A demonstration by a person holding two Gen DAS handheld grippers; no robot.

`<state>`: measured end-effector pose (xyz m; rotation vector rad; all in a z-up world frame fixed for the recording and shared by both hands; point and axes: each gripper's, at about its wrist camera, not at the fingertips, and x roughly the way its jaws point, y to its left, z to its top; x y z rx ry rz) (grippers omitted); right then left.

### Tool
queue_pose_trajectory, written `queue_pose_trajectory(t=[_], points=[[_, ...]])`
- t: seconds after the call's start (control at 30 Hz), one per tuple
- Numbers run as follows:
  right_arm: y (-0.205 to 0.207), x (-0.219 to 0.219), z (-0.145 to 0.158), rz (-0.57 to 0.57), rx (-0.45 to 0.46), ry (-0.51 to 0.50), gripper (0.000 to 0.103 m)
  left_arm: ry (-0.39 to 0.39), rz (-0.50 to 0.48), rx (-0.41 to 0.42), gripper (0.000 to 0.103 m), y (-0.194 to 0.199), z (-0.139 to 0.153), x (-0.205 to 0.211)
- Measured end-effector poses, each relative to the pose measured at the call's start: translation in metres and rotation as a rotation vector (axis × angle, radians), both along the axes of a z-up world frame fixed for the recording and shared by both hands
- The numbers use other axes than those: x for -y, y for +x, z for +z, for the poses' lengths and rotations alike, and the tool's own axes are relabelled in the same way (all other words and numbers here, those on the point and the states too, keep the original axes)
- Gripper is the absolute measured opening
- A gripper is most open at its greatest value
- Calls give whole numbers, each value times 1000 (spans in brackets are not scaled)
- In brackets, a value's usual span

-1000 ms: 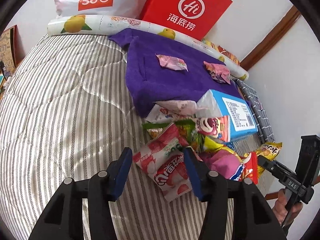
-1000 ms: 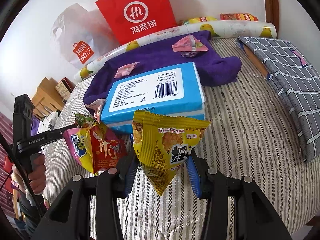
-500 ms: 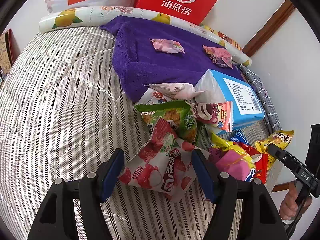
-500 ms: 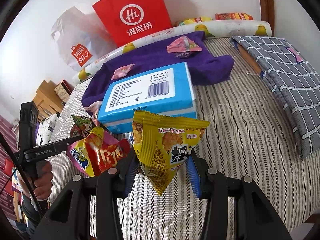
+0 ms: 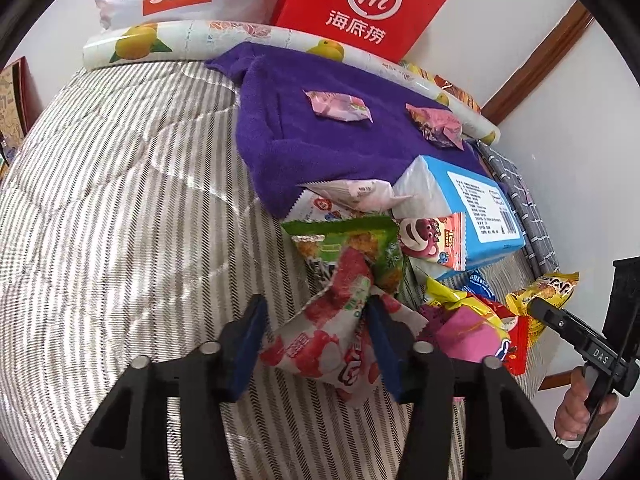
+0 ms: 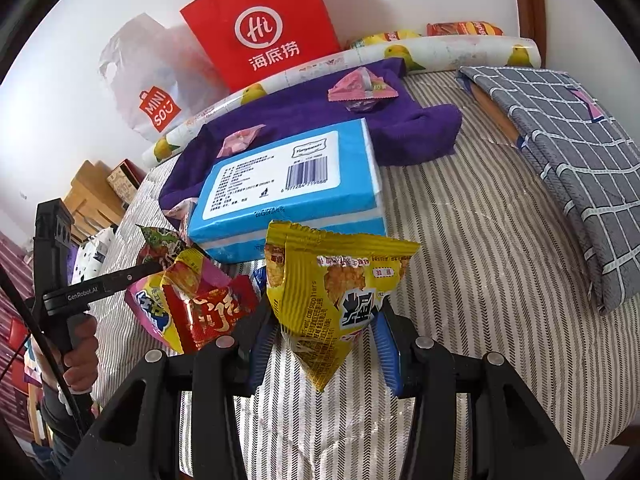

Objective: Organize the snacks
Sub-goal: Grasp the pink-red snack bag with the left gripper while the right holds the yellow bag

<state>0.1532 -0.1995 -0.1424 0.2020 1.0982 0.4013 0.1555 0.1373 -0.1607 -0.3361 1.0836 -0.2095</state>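
Closing jaws of the left gripper (image 5: 316, 336) now pinch a lychee pack (image 5: 320, 344), lifted since earlier. Right gripper (image 6: 320, 340) grips a yellow pack (image 6: 332, 292). Loose snacks (image 5: 472, 320) and a tissue pack (image 6: 292, 188) crowd the striped bed (image 5: 120, 200).

Left gripper (image 5: 316, 344) on a snack packet

Its jaws have just closed on the red lychee packet (image 5: 320, 344), in front of the purple towel (image 5: 320, 152).

The left gripper (image 5: 316, 344) has just been closing its jaws, after spreading wide half a second ago, and its blue pads now press both sides of the lychee-printed snack packet (image 5: 320, 344). That packet lay flat on the striped bedcover (image 5: 120, 200) a second ago; now it is pinched, buckled and tilted up, its upper end covering part of the green snack bag (image 5: 352, 244). The left wrist view has also shifted slightly toward the purple towel (image 5: 320, 144).
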Motion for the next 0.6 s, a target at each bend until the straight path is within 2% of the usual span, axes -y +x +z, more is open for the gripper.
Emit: queue_pose_trajectory(t=[0.27, 0.3, 0.6], points=[[-1, 5, 5, -17, 11, 1, 46, -5, 6, 27, 34, -14, 11, -6], [-2, 5, 7, -17, 14, 1, 45, -7, 8, 31, 29, -16, 13, -7], [-13, 6, 23, -10, 52, 9, 46, 4, 36, 78, 27, -37, 38, -14]])
